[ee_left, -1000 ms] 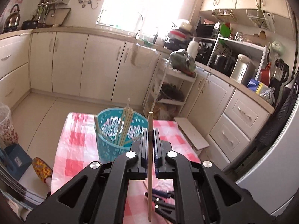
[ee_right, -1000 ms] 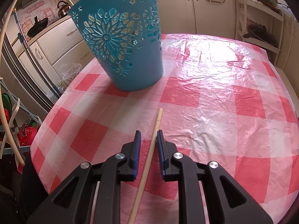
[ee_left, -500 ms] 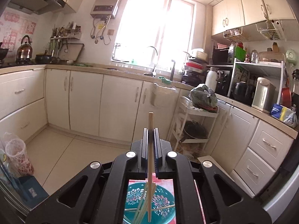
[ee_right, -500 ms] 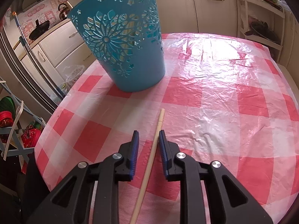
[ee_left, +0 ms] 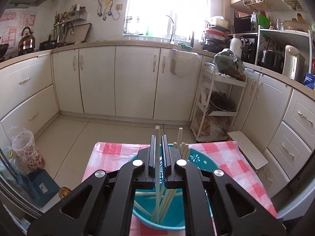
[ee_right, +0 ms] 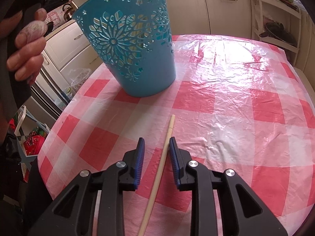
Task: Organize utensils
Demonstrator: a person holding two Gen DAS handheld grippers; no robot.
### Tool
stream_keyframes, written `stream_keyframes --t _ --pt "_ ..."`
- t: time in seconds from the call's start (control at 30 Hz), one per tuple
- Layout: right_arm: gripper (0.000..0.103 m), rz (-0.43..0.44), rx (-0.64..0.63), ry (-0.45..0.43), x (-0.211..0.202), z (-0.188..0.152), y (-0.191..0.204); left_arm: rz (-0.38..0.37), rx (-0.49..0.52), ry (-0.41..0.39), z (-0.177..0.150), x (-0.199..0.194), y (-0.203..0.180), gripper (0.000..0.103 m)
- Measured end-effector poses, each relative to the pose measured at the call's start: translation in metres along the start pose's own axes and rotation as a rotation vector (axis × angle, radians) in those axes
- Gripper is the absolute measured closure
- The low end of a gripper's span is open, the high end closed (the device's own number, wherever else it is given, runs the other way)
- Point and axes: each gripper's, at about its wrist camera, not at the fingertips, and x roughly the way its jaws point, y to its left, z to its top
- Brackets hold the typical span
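My left gripper (ee_left: pixel 158 137) is shut on an upright wooden chopstick (ee_left: pixel 157 177), whose lower end hangs inside the teal cut-out basket (ee_left: pixel 200 160) among several other chopsticks. In the right wrist view the same basket (ee_right: pixel 133 59) stands at the back left of the red-checked tablecloth (ee_right: pixel 236 98). My right gripper (ee_right: pixel 157 143) is open and low over the cloth. Another chopstick (ee_right: pixel 157 181) lies flat between its blue pads, closer to the right one. A person's hand (ee_right: pixel 27 45) grips the left gripper's handle beside the basket.
The table edge curves close on the left of the right wrist view, with clutter on the floor below. Past the table are the tiled floor, white cabinets, a white rack trolley (ee_left: pixel 218 106) and a plastic-wrapped container (ee_left: pixel 27 151).
My left gripper has carried its chopstick forward over the basket and down, so its tip is now inside. My right gripper's jaws have widened around the lying chopstick. The hand came into the right view.
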Motion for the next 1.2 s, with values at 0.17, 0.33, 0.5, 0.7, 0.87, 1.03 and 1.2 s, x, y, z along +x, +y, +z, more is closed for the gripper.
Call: stream_keyframes --t 0.17,0.33,0.5,0.7,0.87,1.03,1.2 --pt "0.077 0.027 0.034 -0.001 -0.003 0.000 -0.007 0.018 -0.018 -0.040 -0.020 -0.044 0.016 0.074" --pt "0.077 -0.035 0.011 -0.008 -0.008 -0.004 -0.001 0.067 -0.046 -0.031 -0.064 -0.078 0.041 0.047" --pt "0.079 -0.129 -0.042 -0.008 -0.004 -0.006 0.014 0.107 -0.068 0.152 -0.123 -0.050 0.062 0.038" --pt "0.083 -0.230 -0.129 -0.004 0.000 -0.008 0.030 0.132 -0.052 0.256 -0.158 -0.015 0.064 0.026" --pt "0.093 -0.188 -0.077 0.004 -0.003 -0.006 0.020 0.120 -0.033 0.307 -0.165 -0.003 0.060 0.015" --pt "0.097 -0.098 0.032 0.014 -0.006 -0.004 0.000 0.124 -0.034 0.348 -0.169 0.006 0.059 0.011" --pt "0.097 -0.010 0.093 0.011 -0.015 -0.006 -0.006 0.130 -0.020 0.373 -0.172 0.010 0.058 0.011"
